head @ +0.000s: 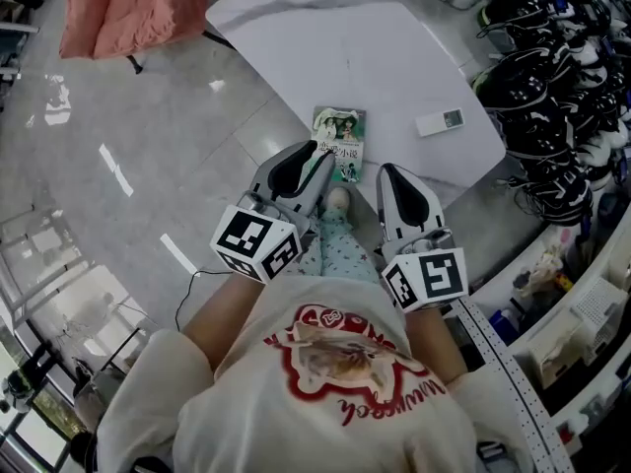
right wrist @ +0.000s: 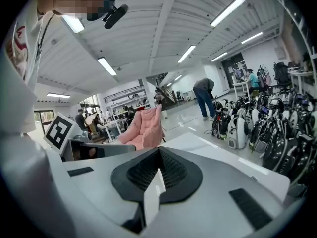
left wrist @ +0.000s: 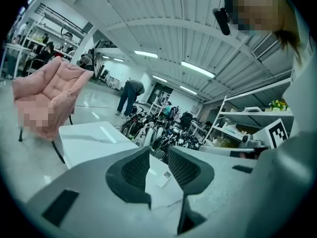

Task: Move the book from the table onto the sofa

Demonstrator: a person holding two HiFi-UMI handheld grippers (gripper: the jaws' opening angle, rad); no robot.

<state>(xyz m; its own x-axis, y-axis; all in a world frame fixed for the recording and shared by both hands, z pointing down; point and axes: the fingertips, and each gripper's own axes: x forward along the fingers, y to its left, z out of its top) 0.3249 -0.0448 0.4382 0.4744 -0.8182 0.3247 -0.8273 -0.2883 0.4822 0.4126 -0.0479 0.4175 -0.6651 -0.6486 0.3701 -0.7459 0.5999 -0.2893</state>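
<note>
Jaws of left gripper (head: 314, 166) and right gripper (head: 392, 180) hover near the book (head: 340, 143) on the white surface (head: 325, 47). Left gripper view: slightly parted, empty. Right gripper view: closed, empty, so it may shove the book off.

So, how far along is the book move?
Nothing done yet: the book lies on the white table. Both grippers hover near it, the left gripper slightly open, the right gripper shut, neither holding anything. Remaining: grip it and carry it to the pink sofa.
</note>
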